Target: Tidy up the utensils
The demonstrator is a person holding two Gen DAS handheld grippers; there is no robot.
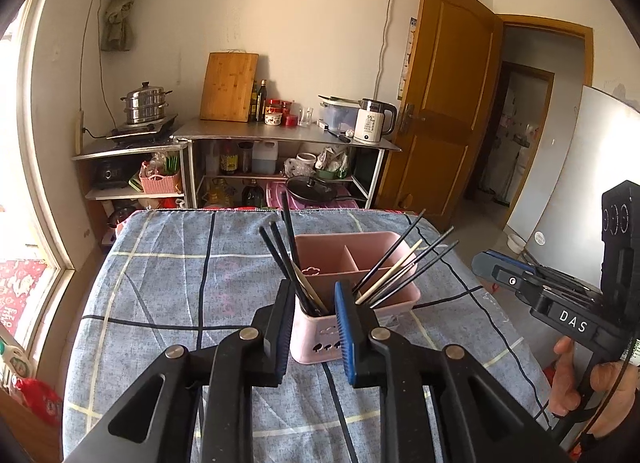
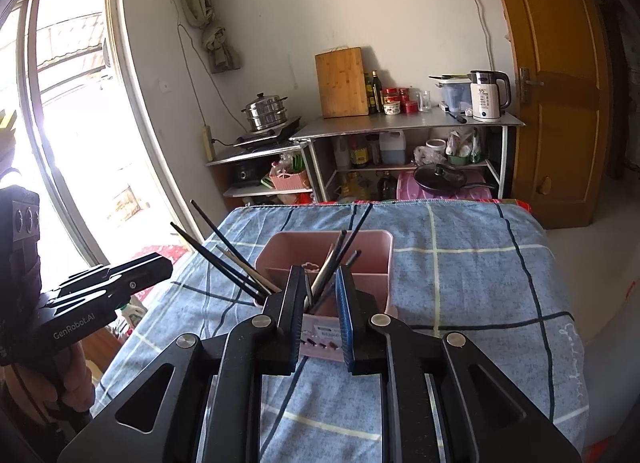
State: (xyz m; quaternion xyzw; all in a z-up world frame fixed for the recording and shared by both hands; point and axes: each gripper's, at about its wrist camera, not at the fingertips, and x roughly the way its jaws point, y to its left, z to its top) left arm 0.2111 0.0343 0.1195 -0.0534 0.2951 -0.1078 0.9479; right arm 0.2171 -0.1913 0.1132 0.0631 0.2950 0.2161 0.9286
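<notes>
On the checked cloth of the bench [image 1: 160, 263] stands a pink holder [image 1: 352, 295], chopsticks [image 1: 404, 267] fanned out of its near left and near right compartments. Left gripper [image 1: 314, 303] and right gripper [image 2: 320, 295]: fingers slightly parted, nothing gripped, each aimed at one bundle. Advice: straddle one stick near its upper end, close squarely, lift along its lean so neighbours don't snag.

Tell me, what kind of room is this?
Most likely a small home kitchen: a steel steamer pot on a cooktop, a wooden cutting board leaning on the wall, an electric kettle on a metal shelf, and a pink utensil caddy with chopsticks on a cloth-covered table.
</notes>
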